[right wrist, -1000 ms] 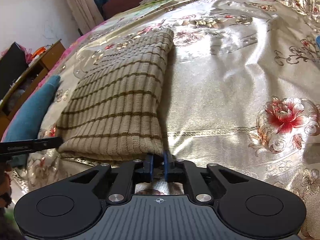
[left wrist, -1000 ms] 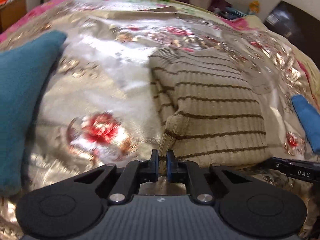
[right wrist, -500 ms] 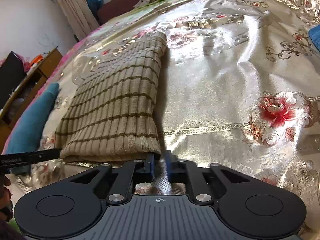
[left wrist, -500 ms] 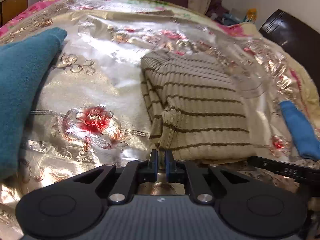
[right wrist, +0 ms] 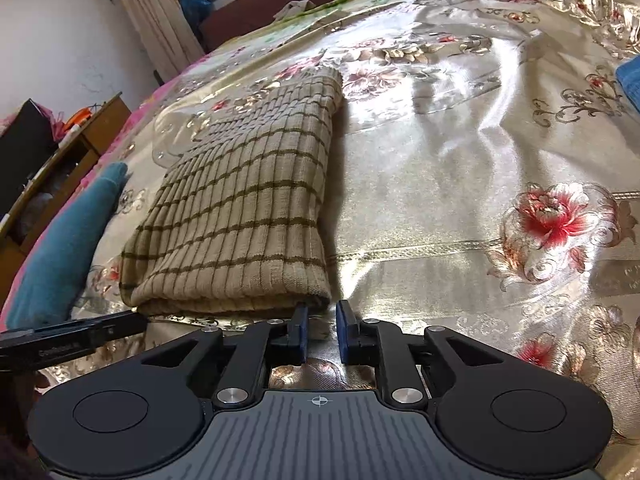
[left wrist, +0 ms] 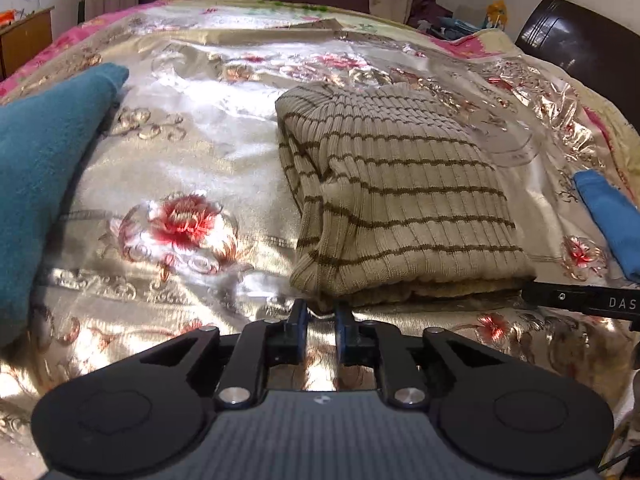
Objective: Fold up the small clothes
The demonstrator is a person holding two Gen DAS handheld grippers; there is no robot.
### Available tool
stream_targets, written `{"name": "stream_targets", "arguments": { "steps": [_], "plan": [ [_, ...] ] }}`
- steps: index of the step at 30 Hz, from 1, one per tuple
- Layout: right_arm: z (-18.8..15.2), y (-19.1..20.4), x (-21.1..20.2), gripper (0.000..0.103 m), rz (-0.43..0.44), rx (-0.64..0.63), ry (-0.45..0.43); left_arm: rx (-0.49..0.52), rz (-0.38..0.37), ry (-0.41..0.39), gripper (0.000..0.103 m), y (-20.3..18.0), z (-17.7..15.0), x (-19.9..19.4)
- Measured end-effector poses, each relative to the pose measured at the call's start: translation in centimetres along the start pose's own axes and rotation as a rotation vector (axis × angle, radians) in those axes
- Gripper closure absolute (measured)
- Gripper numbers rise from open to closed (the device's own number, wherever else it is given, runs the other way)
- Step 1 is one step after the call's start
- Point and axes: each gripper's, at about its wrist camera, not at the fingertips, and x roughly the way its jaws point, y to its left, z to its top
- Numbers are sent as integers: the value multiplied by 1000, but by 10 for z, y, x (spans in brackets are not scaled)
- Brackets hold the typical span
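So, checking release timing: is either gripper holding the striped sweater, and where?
Neither: left gripper and right gripper are open at the striped sweater near edge.

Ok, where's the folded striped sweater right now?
The folded beige ribbed sweater with brown stripes lies on the gold floral bedspread, right of the teal cloth.

Left gripper (left wrist: 320, 312): a matte black body with a ribbed grey panel at six o'clock bearing a small pale mark. Two round black discs flank the panel at seven and five o'clock. Two silver screws sit on angled black link arms, which carry short fingers with blue pads (left wrist: 299, 316). Right gripper (right wrist: 321, 314): the same black build, a crosshair mark on its ribbed panel, silver screws, blue pads (right wrist: 343, 316).
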Motion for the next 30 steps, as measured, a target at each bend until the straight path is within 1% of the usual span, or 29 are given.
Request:
{"name": "stream_targets", "arguments": {
  "steps": [4,6,9,11,13,16,18,20,22,24,26,30],
  "plan": [
    [1,5,3,79,11,-25,-3,-1,14,-18,82,-2,-1,1],
    [0,7,6,79,9,-39,-3,0,17,-38,82,-4,-1,-1],
    [2,7,10,79,7,-50,-6,10,18,-61,89,-6,0,-3],
    [3,7,12,80,3,-57,-10,25,39,-55,91,-8,1,-2],
    [3,8,13,89,-27,-69,-14,26,68,-47,94,-5,1,0],
    [4,2,12,89,-36,-37,-19,-29,108,-36,94,10,1,0],
    [4,-3,11,89,-36,-21,-22,-97,90,-20,94,25,0,-2],
    [3,-2,10,88,-37,-29,-20,-139,63,-26,94,32,-1,-8],
    [2,2,7,81,-31,-42,-20,-157,39,-43,94,33,-2,-16],
    [0,4,3,80,-28,-46,-21,-147,26,-65,94,29,-1,-23],
    [-2,6,-2,79,-44,-48,-32,-116,12,-79,94,22,4,-27],
    [-2,13,-17,78,-55,-51,-79,-45,1,-76,93,1,9,-25]
  ]
}}
